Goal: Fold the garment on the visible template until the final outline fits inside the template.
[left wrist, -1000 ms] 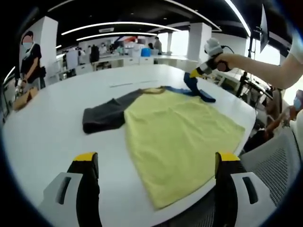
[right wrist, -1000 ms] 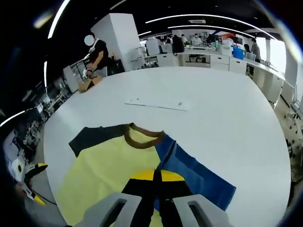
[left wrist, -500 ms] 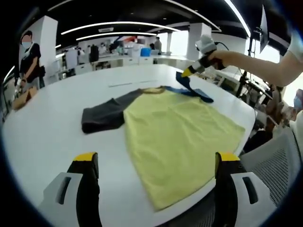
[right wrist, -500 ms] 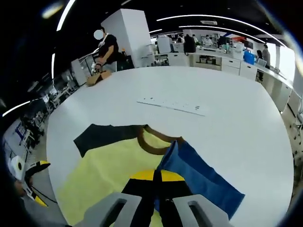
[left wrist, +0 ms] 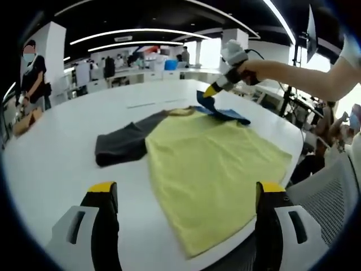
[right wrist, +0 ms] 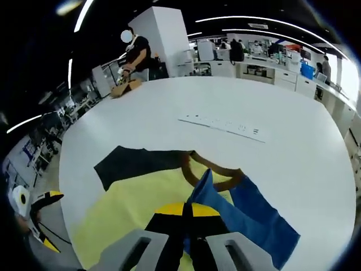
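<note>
A T-shirt with a yellow body (left wrist: 214,161) lies flat on the white table (left wrist: 51,152). It has a dark grey sleeve (left wrist: 121,144), a brown collar (right wrist: 217,169) and a blue sleeve (right wrist: 254,217). My right gripper (right wrist: 186,217) is shut on the blue sleeve's edge and holds it lifted over the shirt's body. It shows as the right gripper (left wrist: 213,90) in the left gripper view, held by a person's arm. My left gripper (left wrist: 183,195) is open near the shirt's hem with nothing between its fingers; it appears as the left gripper (right wrist: 34,206) in the right gripper view.
A thin white strip with marks (right wrist: 223,124) lies on the table beyond the collar. A person (left wrist: 31,73) stands at the far side by a brown box (left wrist: 25,121). A mesh chair (left wrist: 324,192) sits by the near edge. Desks and shelves line the background.
My right gripper has carried the blue sleeve up and inward across the shirt, toward the collar and the grey sleeve. My left gripper has stayed still and open.
</note>
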